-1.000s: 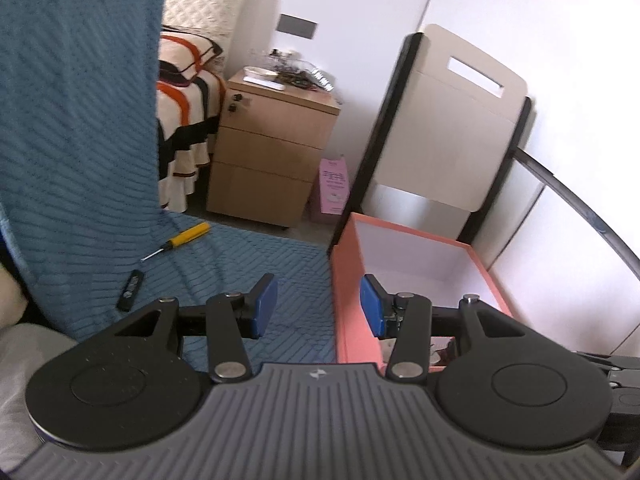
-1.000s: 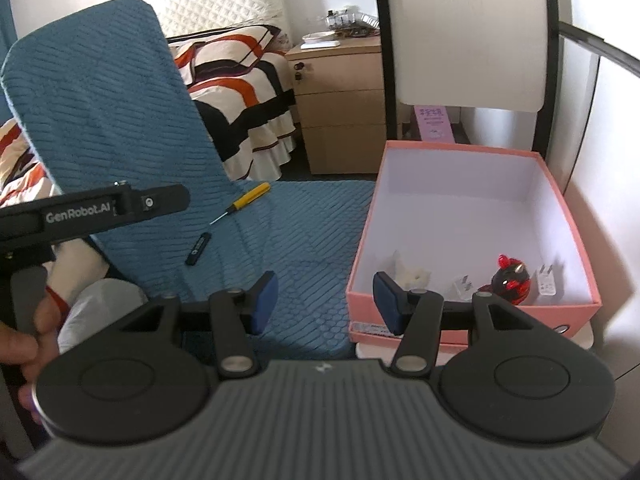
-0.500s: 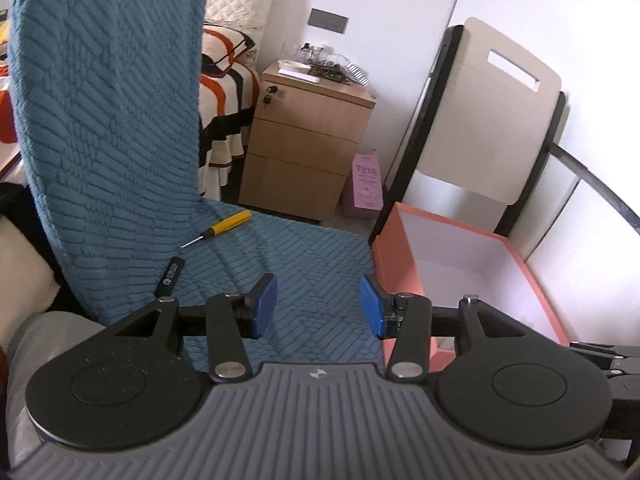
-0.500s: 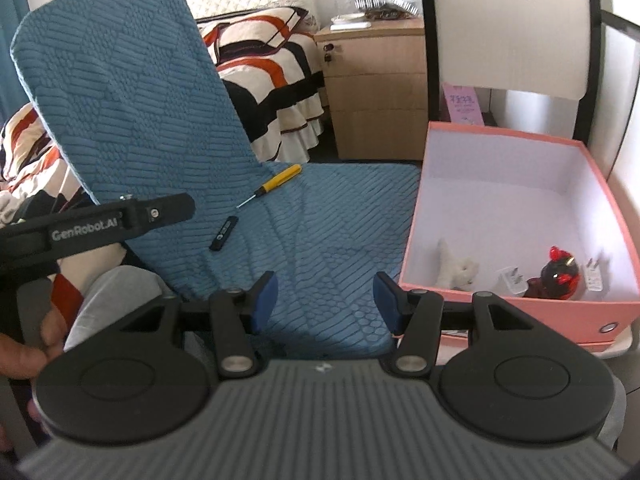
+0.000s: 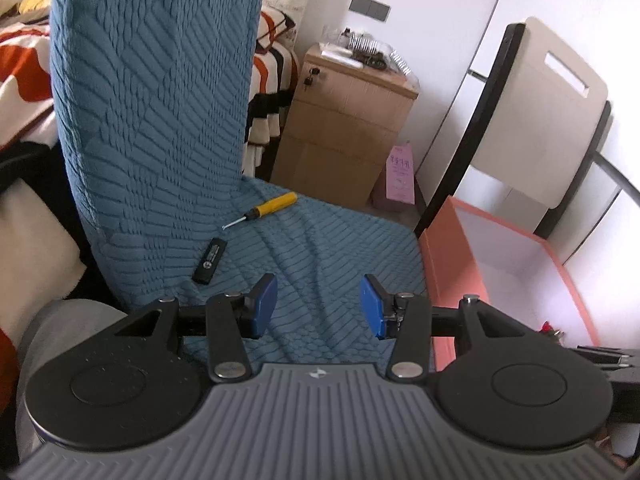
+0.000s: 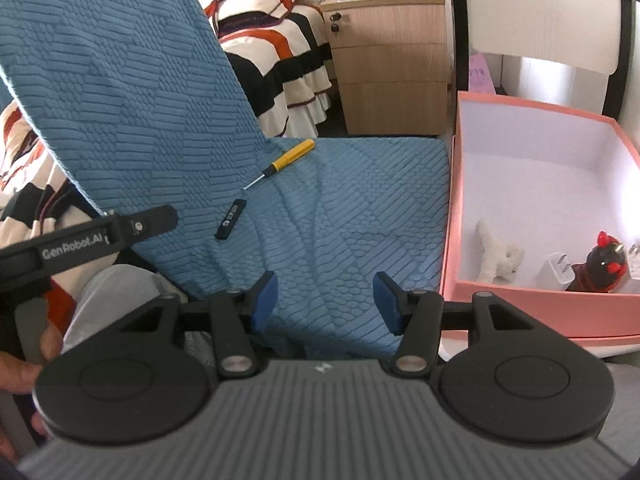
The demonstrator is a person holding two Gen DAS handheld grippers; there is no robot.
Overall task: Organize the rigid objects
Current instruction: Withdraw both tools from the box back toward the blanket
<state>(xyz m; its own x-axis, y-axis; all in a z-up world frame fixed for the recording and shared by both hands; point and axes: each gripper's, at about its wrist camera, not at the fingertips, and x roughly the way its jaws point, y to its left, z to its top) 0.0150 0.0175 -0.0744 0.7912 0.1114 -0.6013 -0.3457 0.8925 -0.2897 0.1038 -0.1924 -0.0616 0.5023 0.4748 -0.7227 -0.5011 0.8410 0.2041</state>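
Note:
A yellow-handled screwdriver (image 5: 267, 209) (image 6: 287, 158) and a small black stick-shaped device (image 5: 209, 260) (image 6: 230, 224) lie on the blue textured chair seat (image 5: 328, 248) (image 6: 352, 216). A pink box (image 5: 448, 264) (image 6: 532, 308) stands to the seat's right; it holds a white plush toy (image 6: 498, 258), a white plug (image 6: 558, 270) and a dark red-and-black figure (image 6: 598, 266). My left gripper (image 5: 319, 306) is open and empty above the seat's front. My right gripper (image 6: 325, 300) is open and empty, also over the seat's front. The left gripper's body (image 6: 92, 236) shows at the left of the right wrist view.
The chair's tall blue backrest (image 5: 152, 112) (image 6: 120, 100) rises at the left. A wooden bedside cabinet (image 5: 344, 128) (image 6: 392, 60) and a striped bed (image 6: 272, 44) stand behind. A folded white and black chair (image 5: 552, 120) leans against the wall behind the box.
Both grippers have shifted left, away from the pink box and toward the screwdriver and black device, which now look closer. Both stay open and empty.

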